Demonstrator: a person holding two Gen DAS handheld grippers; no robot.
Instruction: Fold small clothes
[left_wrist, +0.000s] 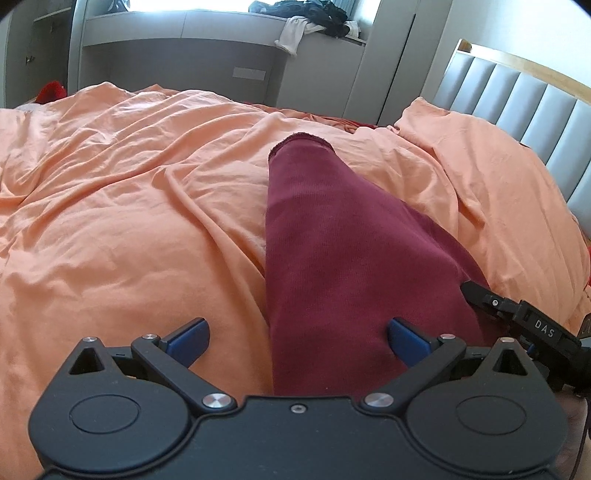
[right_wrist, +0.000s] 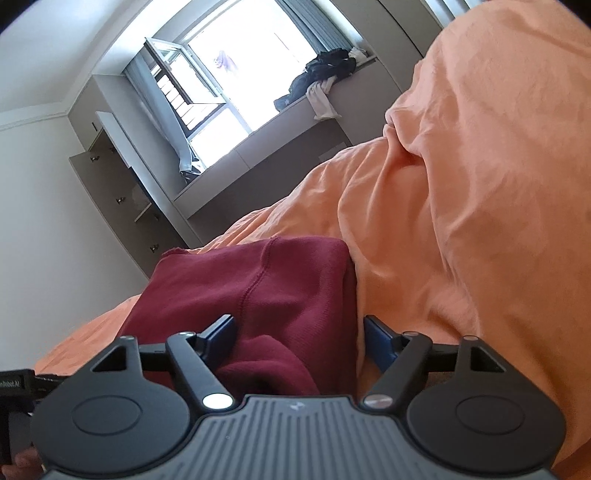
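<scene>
A dark red knit garment (left_wrist: 332, 236) lies folded into a long strip on the orange duvet (left_wrist: 129, 192). It runs from under my left gripper (left_wrist: 297, 325) away toward its raw-edged end. My left gripper is open. Its left pad (left_wrist: 188, 343) is over bare duvet and its right pad (left_wrist: 406, 343) is over the garment's edge. In the right wrist view the same garment (right_wrist: 280, 280) shows a seam and a bunched fold. It lies between the wide jaws of my right gripper (right_wrist: 300, 321), and the pads do not visibly press on it. The right gripper (left_wrist: 517, 314) also shows at the garment's right edge.
An orange pillow (left_wrist: 480, 155) lies against a grey padded headboard (left_wrist: 524, 103) at the right. Beyond the bed a window ledge holds a pile of dark and white clothes (left_wrist: 314, 18). Grey cabinets (right_wrist: 122, 177) line the wall. Something red (left_wrist: 51, 92) sits at the far left.
</scene>
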